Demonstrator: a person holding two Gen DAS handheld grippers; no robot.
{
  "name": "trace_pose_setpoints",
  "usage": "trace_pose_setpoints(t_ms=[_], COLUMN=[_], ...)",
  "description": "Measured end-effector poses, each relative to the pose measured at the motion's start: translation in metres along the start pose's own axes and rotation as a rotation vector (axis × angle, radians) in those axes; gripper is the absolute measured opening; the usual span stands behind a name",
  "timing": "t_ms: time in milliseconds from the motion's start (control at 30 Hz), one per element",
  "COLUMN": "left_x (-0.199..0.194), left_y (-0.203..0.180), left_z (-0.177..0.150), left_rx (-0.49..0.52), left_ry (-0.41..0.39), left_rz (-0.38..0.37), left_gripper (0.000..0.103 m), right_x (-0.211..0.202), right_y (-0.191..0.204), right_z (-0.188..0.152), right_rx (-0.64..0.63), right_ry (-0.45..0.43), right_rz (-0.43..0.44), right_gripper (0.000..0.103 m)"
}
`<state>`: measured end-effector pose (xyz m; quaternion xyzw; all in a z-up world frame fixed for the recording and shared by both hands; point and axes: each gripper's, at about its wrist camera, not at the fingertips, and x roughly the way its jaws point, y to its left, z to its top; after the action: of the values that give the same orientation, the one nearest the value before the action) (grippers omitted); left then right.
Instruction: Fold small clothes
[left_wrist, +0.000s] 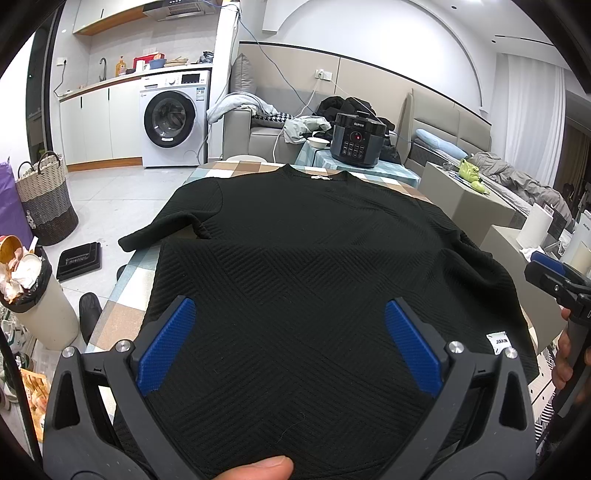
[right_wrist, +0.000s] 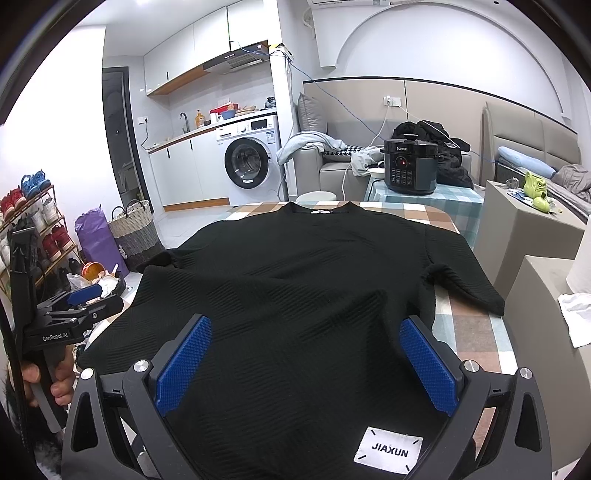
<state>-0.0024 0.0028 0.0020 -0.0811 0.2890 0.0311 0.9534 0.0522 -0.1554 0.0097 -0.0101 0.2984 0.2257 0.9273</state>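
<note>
A black ribbed sweater (left_wrist: 295, 229) lies flat on the checked table (left_wrist: 122, 317), collar at the far end and hem toward me. Its sleeves (right_wrist: 465, 280) spread out to both sides. A white JIAXUN label (right_wrist: 388, 450) sits at the near right of the hem. My left gripper (left_wrist: 290, 302) hovers open over the left part of the hem with nothing between its blue pads. My right gripper (right_wrist: 306, 320) is open as well, above the right part of the hem near the label. Each gripper also shows at the edge of the other's view, hand-held.
A black pressure cooker (right_wrist: 410, 168) stands on a small table behind the sweater's collar. Beige boxes (right_wrist: 524, 229) and a paper roll (left_wrist: 535, 229) crowd the right side. On the floor to the left are a full bin (left_wrist: 33, 295), a woven basket (left_wrist: 48, 199) and a shoe rack (right_wrist: 33, 221).
</note>
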Motion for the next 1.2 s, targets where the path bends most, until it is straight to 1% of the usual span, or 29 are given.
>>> trace_pose_setpoints(t_ms=[1200], left_x=[0.0003], left_y=[-0.0002], left_z=[0.0002], left_rx=[0.001], left_ry=[0.002], left_rz=[0.000], left_gripper=[0.102], right_x=[-0.0006], right_y=[-0.0045], right_z=[0.0003], right_rx=[0.001], right_ry=[0.002], right_rz=[-0.005], right_gripper=[0.103])
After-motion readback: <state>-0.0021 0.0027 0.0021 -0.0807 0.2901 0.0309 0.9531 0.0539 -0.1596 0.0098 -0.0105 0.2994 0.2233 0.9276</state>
